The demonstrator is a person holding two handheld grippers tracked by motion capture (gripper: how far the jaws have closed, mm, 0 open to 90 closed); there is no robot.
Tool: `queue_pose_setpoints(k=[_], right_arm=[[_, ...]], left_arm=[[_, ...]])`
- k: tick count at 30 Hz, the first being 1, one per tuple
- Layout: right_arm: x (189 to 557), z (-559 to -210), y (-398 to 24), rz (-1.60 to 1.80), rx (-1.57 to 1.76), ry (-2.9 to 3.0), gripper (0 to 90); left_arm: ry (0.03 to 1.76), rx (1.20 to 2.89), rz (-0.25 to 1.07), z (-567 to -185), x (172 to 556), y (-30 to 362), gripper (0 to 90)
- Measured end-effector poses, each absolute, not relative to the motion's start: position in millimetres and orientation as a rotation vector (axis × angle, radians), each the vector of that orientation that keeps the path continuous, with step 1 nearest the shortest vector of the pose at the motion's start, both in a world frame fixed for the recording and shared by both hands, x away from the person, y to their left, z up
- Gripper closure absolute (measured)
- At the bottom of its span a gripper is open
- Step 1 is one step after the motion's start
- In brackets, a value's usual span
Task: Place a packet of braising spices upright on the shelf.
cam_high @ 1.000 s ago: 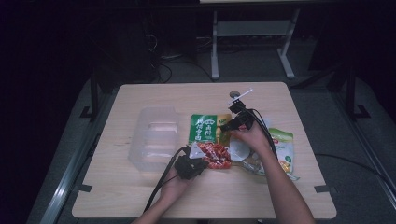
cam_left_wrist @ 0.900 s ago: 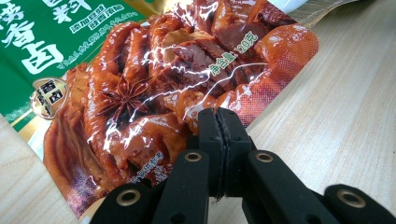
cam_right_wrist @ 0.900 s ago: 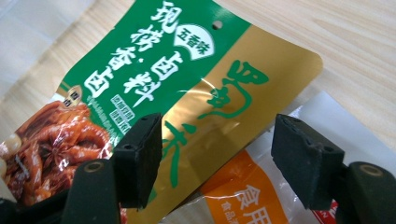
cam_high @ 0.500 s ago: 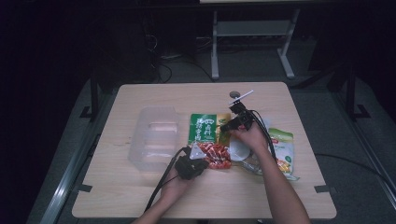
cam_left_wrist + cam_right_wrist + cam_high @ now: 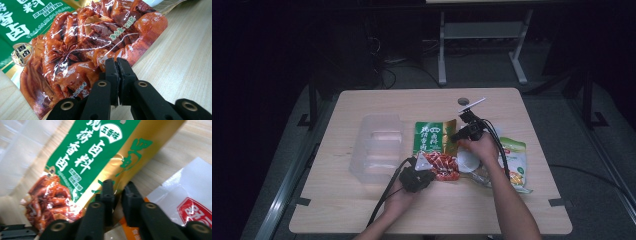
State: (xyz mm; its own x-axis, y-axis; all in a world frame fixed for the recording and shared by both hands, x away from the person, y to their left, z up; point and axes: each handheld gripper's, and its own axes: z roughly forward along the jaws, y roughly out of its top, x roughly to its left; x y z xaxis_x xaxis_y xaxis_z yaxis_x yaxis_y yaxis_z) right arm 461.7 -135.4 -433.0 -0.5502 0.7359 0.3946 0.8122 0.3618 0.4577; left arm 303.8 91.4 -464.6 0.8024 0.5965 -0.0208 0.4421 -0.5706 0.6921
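A green and gold sauce packet [image 5: 432, 139] with a red food picture on its lower end [image 5: 75, 50] lies flat mid-table. My left gripper [image 5: 117, 62] is shut on the packet's red bottom edge, near its corner; in the high view it [image 5: 426, 169] sits just below the packet. My right gripper [image 5: 118, 185] reaches the packet's gold side edge [image 5: 130, 157]. Its jaws have just been closing, with that gold edge pinched between them. From above, the right gripper [image 5: 454, 136] is at the packet's right side.
A clear plastic container [image 5: 377, 145] stands left of the packet. A white packet with a red label [image 5: 192, 195] lies by the right gripper, with a green and white packet [image 5: 515, 161] further right. A small dark round object [image 5: 463, 101] rests near the far edge.
The right hand has shifted slightly at the packet's right edge. The left hand and the packet have kept still.
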Motion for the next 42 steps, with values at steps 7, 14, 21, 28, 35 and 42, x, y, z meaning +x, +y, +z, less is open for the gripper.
queue_pose_setpoints(k=[7,14,21,28,35,42], right_arm=[[451,-417,-139,-1.038,-1.344,-2.513,90.0],[430,-395,-145,-1.153,-1.252,-2.583,90.0],[392,-364,-158,-1.321,-1.129,-2.671,90.0],[363,-352,-170,-1.434,-1.009,-2.749,90.0],[336,-348,-188,-1.561,-0.882,-2.789,90.0],[323,-350,-197,-1.613,-0.793,-2.784,90.0]], left_arm=[[0.789,2.231,0.26,-459,305,98,76.0],[0.807,2.127,0.211,-451,304,104,60.4],[0.874,1.991,0.228,-439,305,114,37.7],[0.911,1.917,0.231,-434,308,118,24.6],[0.928,1.901,0.18,-433,314,113,22.6],[0.906,1.857,-0.007,-440,329,111,36.4]])
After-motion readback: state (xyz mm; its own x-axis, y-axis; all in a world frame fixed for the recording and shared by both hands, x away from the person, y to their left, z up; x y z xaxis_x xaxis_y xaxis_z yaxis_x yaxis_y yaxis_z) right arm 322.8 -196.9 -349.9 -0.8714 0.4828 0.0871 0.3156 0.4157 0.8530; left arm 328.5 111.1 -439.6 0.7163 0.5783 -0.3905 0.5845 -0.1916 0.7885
